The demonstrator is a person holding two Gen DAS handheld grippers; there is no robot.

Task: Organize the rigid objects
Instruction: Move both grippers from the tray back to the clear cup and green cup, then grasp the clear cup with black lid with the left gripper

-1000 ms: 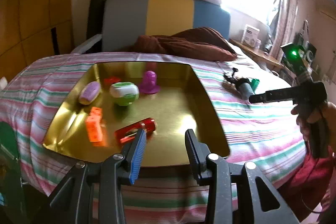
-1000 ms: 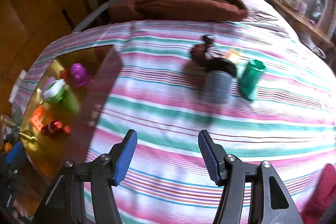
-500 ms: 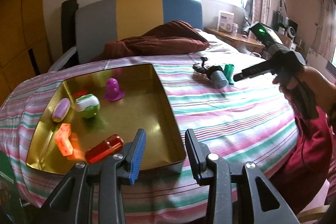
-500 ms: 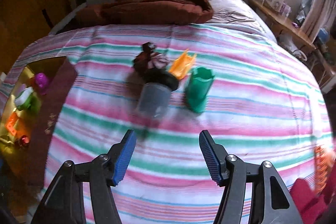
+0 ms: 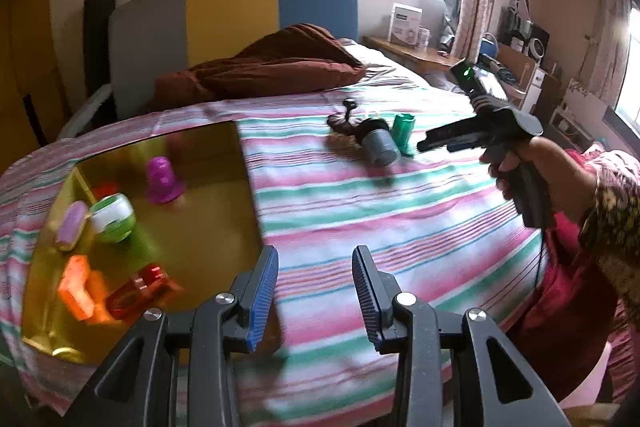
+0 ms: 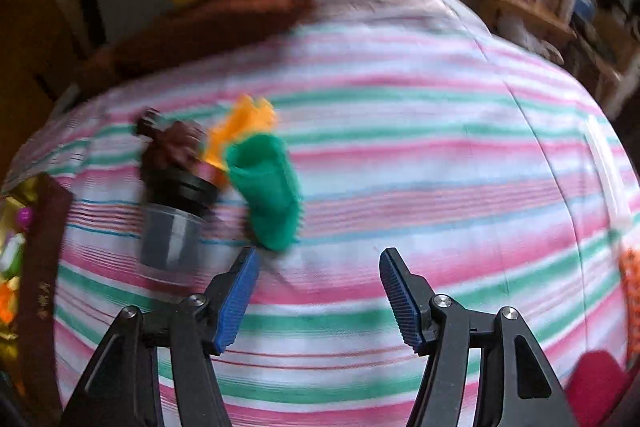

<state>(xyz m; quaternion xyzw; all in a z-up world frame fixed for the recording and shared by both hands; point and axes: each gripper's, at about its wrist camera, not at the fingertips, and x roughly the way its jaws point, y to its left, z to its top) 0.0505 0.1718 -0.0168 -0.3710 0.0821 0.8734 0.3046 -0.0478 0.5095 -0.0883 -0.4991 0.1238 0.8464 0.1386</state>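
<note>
A gold tray (image 5: pixel 250 195) lies on the striped bed at the left. It holds a purple toy (image 5: pixel 162 181), a green and white pot (image 5: pixel 112 217), a pink oval piece (image 5: pixel 72 225), an orange block (image 5: pixel 76 285) and a red piece (image 5: pixel 140 291). Further right on the sheet lie a grey jar with a black lid (image 5: pixel 380 147) (image 6: pixel 172 231), a green cup (image 5: pixel 403 131) (image 6: pixel 268 195), an orange piece (image 6: pixel 244 129) and a brown lump (image 6: pixel 176 147). My left gripper (image 5: pixel 315 275) hangs open and empty over the tray's right rim. My right gripper (image 6: pixel 318 279) (image 5: pixel 424 146) is open and empty, just short of the green cup.
A brown blanket (image 5: pixel 280 67) lies against the grey, yellow and blue headboard (image 5: pixel 232 15). A person's hand (image 5: pixel 520 167) holds the right gripper. A wooden shelf (image 5: pixel 420 53) runs along the far right. Something orange (image 6: pixel 632 287) shows at the right edge.
The left wrist view has swung right, so the tray slid to the left. My right gripper has moved down and closer to the jar and green cup, which now sit just ahead of its fingers.
</note>
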